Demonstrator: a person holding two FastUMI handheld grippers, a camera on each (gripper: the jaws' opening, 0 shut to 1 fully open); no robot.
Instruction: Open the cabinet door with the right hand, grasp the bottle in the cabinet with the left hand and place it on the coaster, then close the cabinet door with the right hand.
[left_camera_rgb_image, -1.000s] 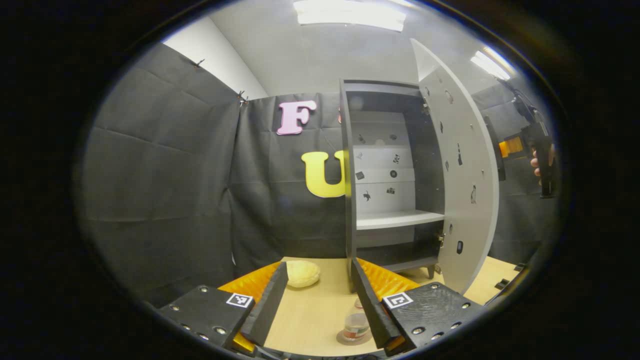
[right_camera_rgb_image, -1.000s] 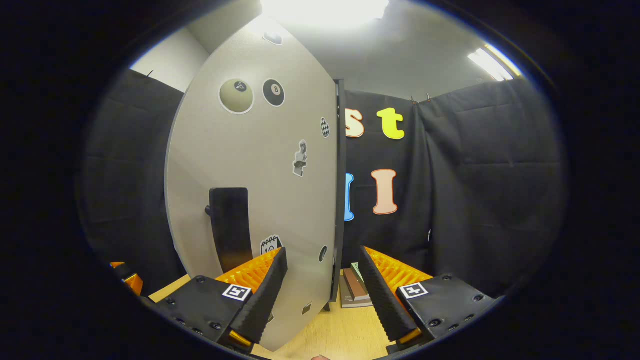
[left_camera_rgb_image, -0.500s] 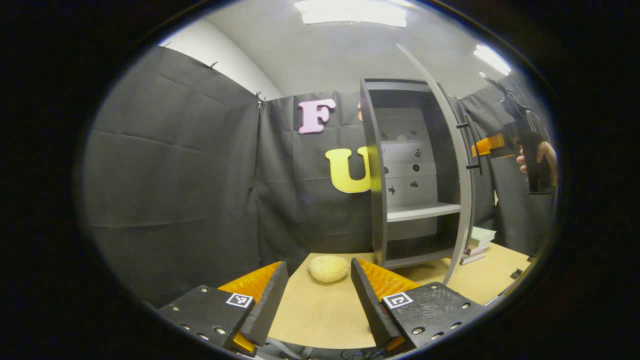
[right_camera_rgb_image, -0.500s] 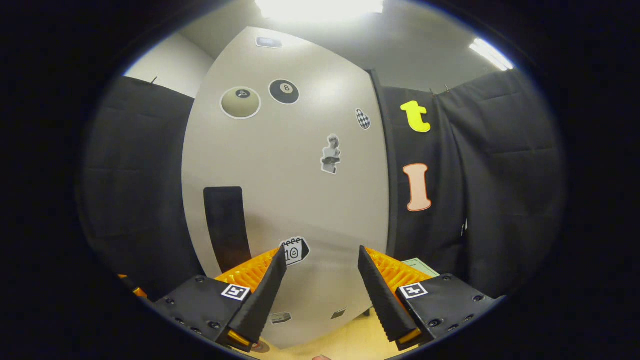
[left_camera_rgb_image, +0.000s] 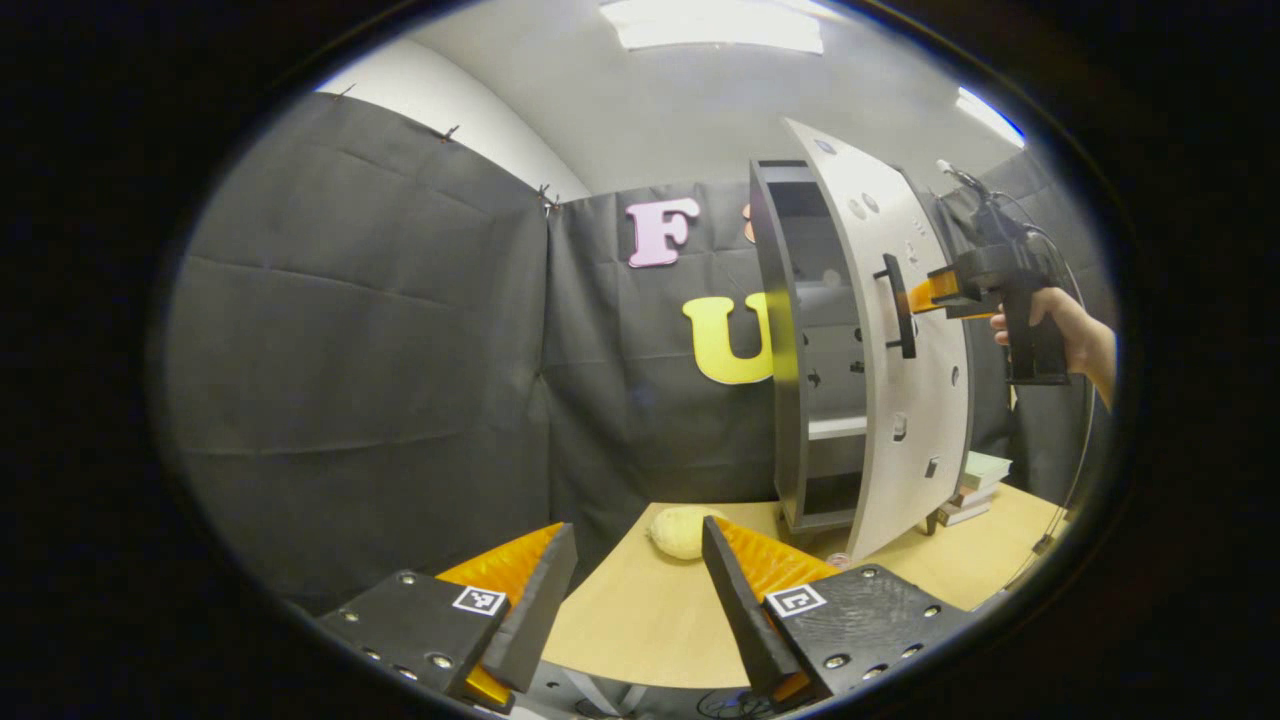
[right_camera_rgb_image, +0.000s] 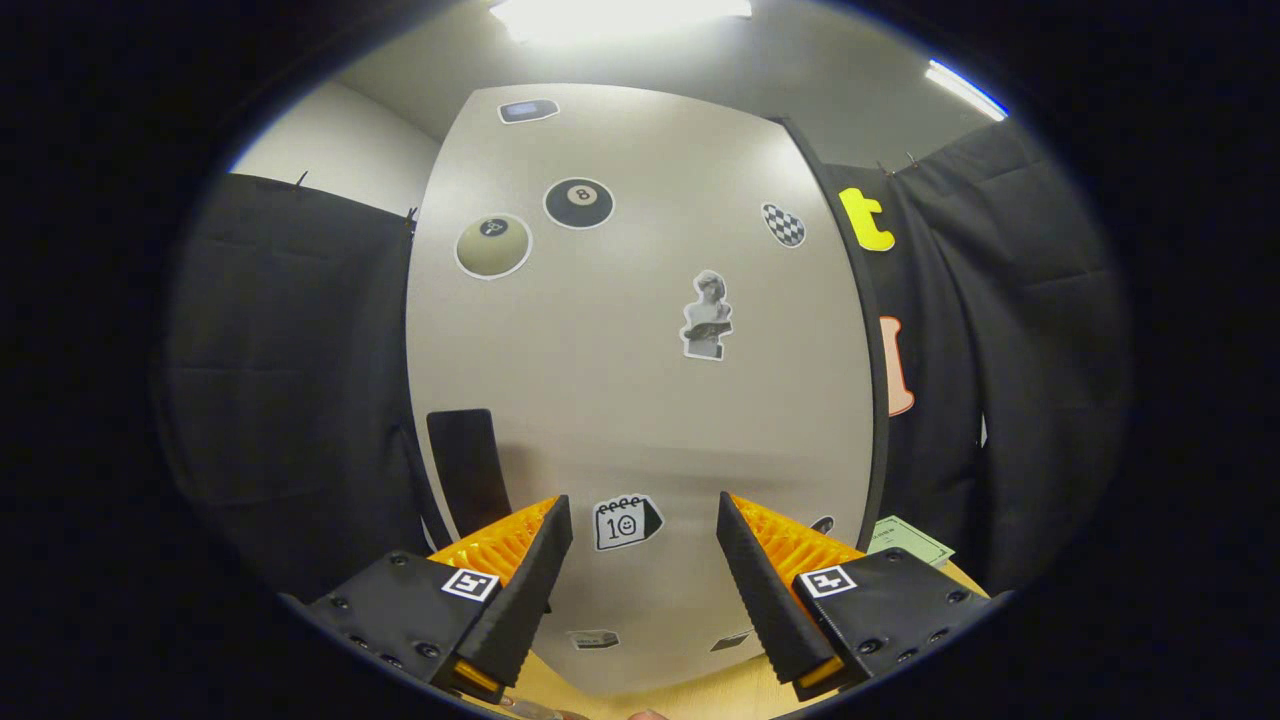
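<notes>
- The cabinet door (right_camera_rgb_image: 640, 380) is a stiff, flat panel that likely swings lightly on its hinges; it stands partly ajar, with its black handle (left_camera_rgb_image: 897, 305) the natural place to hold or push.
- The right gripper (right_camera_rgb_image: 640, 590) faces the door panel with fingers spread, gripping nothing.
- The left gripper (left_camera_rgb_image: 635, 600) hangs open and empty over the wooden table (left_camera_rgb_image: 640, 620).
- A pale round lump (left_camera_rgb_image: 678, 530) lies near the cabinet (left_camera_rgb_image: 790, 350); books (left_camera_rgb_image: 975, 480) sit beyond it.

pale grey stickered door (right_camera_rgb_image: 640, 400), black handle (right_camera_rgb_image: 468, 470)

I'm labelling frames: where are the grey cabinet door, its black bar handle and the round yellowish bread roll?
Grey cabinet door (right_camera_rgb_image: 640, 400): right gripper view, front face.
Black bar handle (left_camera_rgb_image: 899, 305): left gripper view, mid-bar.
Round yellowish bread roll (left_camera_rgb_image: 678, 532): left gripper view, top.
</notes>
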